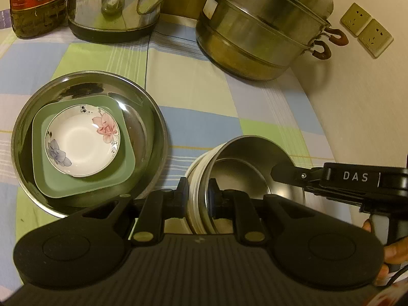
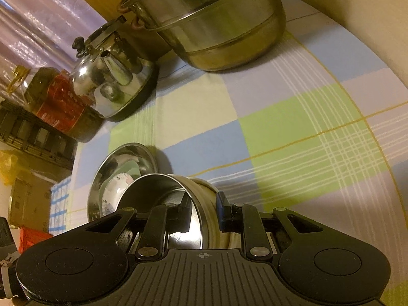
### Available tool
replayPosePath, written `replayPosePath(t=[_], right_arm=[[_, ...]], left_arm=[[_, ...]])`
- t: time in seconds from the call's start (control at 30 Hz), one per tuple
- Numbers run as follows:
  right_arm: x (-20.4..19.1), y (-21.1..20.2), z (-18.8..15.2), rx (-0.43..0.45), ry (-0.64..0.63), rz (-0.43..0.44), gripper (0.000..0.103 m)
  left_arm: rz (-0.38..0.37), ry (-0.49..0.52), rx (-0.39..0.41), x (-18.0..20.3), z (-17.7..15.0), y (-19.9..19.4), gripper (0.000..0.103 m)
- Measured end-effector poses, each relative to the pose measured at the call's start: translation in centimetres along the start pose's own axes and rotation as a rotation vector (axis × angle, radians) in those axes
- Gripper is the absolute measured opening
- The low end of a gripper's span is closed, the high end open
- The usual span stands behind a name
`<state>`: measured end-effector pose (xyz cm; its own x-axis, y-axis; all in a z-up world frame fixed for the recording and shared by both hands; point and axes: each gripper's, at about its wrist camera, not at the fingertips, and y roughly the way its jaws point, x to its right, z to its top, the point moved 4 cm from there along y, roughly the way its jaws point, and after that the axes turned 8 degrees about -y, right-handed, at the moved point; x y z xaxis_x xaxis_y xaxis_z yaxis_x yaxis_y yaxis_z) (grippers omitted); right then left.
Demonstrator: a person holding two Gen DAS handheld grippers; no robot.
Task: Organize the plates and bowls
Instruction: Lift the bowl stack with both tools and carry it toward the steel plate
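A steel bowl (image 1: pixel 244 176) with a cream outer wall sits at the front of the table, held by both grippers. My left gripper (image 1: pixel 198 191) is shut on its near-left rim, one finger inside and one outside. My right gripper (image 1: pixel 278 172) reaches in from the right and pinches the far-right rim. In the right wrist view the bowl (image 2: pixel 158 191) looks tilted, with the right gripper (image 2: pixel 204 204) clamped over its wall. To the left, a wide steel basin (image 1: pixel 153 117) holds a green square plate (image 1: pixel 122 173) with a floral saucer (image 1: pixel 81 142) on it.
A big steel steamer pot (image 1: pixel 260 25) stands at the back right, a steel kettle (image 1: pixel 114 7) and an oil bottle (image 1: pixel 35 2) at the back left. The wall with two sockets (image 1: pixel 367 33) borders the checked tablecloth (image 1: pixel 204 107) on the right.
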<state>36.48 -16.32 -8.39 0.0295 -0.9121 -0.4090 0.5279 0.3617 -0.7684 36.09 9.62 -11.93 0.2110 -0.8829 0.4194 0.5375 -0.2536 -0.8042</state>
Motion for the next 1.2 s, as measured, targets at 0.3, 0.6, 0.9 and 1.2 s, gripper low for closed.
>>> replayPosePath(t=[0.3,0.6,0.9,1.2], right_arm=[[-0.3,0.1,-0.1,-0.006,-0.039,-0.008,0.020],[-1.1,-0.1,-0.6,-0.001,-0.141,-0.041,0.050],[0.0,2.4,-1.7,-0.052,-0.102,-0.015,0.046],[0.8,2.0,-1.1,-0.084,-0.041,0.000,0.033]], left_arm=[[0.005,0.002,-0.009,0.1,-0.2,0.1,0.015],[0.024,0.016,-0.002,0.4,-0.3,0.1,0.028],[0.043,0.020,-0.018,0.5,-0.7,1.1,0.029],[0.061,-0.011,-0.024,-0.1,-1.3,0.3,0.029]])
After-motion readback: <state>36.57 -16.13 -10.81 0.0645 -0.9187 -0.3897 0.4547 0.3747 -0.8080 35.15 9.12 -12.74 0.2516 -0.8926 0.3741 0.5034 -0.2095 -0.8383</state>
